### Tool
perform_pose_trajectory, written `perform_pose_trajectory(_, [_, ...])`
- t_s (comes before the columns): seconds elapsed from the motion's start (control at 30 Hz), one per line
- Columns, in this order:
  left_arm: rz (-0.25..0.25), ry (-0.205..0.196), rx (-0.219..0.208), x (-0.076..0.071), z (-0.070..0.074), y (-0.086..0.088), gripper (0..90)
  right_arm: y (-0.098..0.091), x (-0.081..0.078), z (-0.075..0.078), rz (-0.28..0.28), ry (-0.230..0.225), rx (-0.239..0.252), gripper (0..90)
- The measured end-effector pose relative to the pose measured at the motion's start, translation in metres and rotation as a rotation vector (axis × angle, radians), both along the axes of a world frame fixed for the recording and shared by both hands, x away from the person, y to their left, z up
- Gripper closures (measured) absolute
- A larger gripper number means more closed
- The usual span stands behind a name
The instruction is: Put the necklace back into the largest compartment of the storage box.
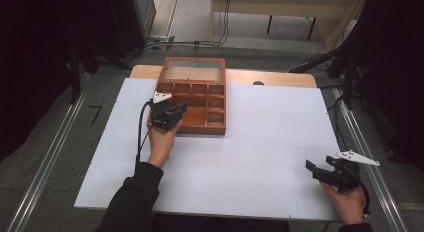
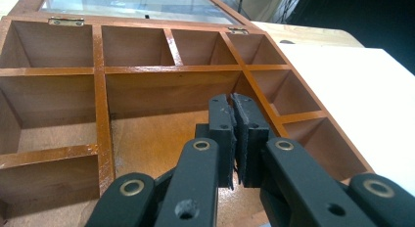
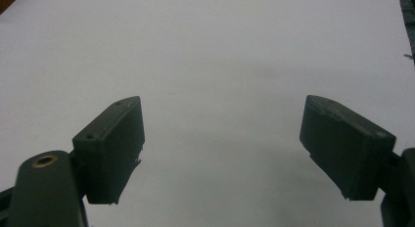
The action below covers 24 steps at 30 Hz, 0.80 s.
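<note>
A white rectangular surface (image 1: 260, 142) covered most of the high view, with a strip of bare wood along its far edge. Toward eleven o'clock of the surface's centre sat an open reddish-brown wooden box (image 1: 200, 99) divided into empty compartments, its glass-paned lid (image 1: 194, 69) standing up behind on brass hinges. The left gripper (image 1: 177, 112), held in a hand (image 1: 161, 142) with a dark sleeve, hung over the box's near-left compartments; in the left gripper view its jaws were pressed together with nothing between them. The right gripper (image 1: 317, 169) lay near the surface's edge at four o'clock, its jaws spread wide over bare white.
</note>
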<state>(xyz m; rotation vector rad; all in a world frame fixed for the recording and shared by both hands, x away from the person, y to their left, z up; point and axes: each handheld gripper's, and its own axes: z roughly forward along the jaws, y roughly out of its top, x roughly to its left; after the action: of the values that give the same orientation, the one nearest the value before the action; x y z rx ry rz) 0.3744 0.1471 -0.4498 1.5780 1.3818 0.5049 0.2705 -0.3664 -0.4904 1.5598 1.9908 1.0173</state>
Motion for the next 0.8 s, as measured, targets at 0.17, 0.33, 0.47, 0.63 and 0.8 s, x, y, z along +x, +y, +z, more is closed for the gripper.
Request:
perform_pose_trajectory(0.17, [0.014,0.003,0.003,0.006,-0.002,0.000,87.7,0.000,0.000,0.000,0.001,0.001,0.001,15.0])
perform_pose_trajectory(0.33, [0.031,0.007,0.011,0.013,-0.004,0.000,87.7,0.000,0.000,0.000,0.002,0.000,0.000,15.0])
perform_pose_trajectory(0.47, [0.043,0.012,0.009,0.017,-0.006,0.000,87.6,0.000,0.000,0.000,0.003,0.000,0.002,15.0])
perform_pose_trajectory(0.63, [0.035,0.035,-0.019,0.023,-0.007,0.002,68.6,0.000,0.000,0.000,0.001,0.002,0.001,15.0])
perform_pose_trajectory(0.8, [0.049,0.048,-0.026,0.024,-0.007,0.003,49.8,0.000,0.000,0.000,0.003,0.002,0.002,15.0])
